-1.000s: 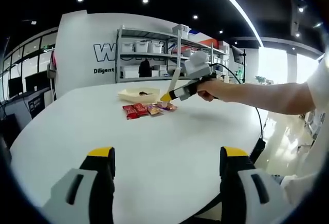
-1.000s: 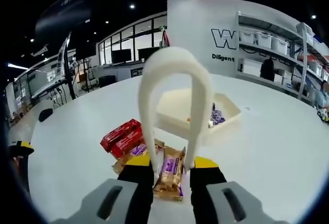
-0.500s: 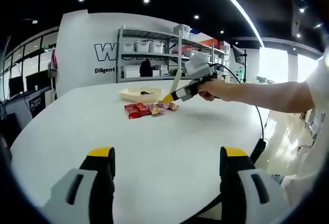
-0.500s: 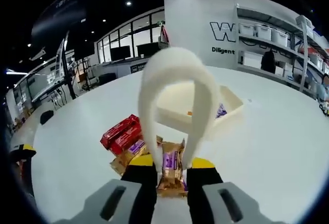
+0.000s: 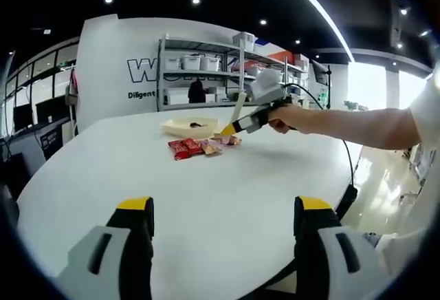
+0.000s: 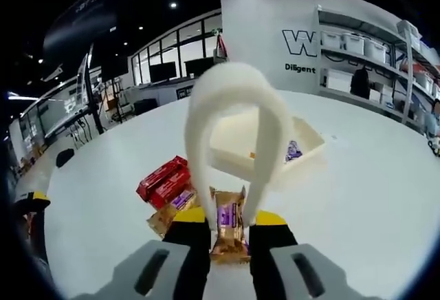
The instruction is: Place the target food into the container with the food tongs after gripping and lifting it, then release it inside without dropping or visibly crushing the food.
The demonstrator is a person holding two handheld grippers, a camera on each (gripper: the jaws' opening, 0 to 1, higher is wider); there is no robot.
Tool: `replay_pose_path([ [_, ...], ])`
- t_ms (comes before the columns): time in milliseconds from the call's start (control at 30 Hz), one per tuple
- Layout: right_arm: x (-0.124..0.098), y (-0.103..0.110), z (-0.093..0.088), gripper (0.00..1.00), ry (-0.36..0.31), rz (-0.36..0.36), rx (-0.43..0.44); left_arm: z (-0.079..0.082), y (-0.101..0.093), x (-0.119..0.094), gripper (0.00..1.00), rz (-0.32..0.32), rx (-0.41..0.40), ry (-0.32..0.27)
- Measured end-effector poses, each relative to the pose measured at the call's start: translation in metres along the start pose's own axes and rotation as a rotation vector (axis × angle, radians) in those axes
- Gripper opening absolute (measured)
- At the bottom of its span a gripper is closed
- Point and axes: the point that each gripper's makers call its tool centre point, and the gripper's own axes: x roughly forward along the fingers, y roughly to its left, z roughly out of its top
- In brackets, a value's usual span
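Cream tongs (image 6: 234,107), brown-and-purple snack packet (image 6: 229,228), red packets (image 6: 165,179), pale cream container (image 6: 268,145) are lying on the white table (image 6: 357,197).

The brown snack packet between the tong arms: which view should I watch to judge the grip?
The right gripper view. The brown snack packet sits close up between the white food tongs, which the right gripper squeezes. The left gripper view shows it as a tiny blur under the tongs, far across the white table.

Snack packets (image 6: 180,191) lie on table (image 6: 357,197) before container (image 6: 302,150).
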Motion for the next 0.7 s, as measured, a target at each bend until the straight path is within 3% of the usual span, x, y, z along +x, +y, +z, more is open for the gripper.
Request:
replay_pose_path([
  [400,-0.025,-0.014,0.044,0.14,-0.090,-0.023,0.009,0.004,-0.003,0.001,0.82,-0.006,0.006,-0.008],
  [700,-0.019,-0.024,0.070,0.14,-0.126,-0.038,0.014,0.005,0.000,0.004,0.82,-0.003,0.008,-0.006],
])
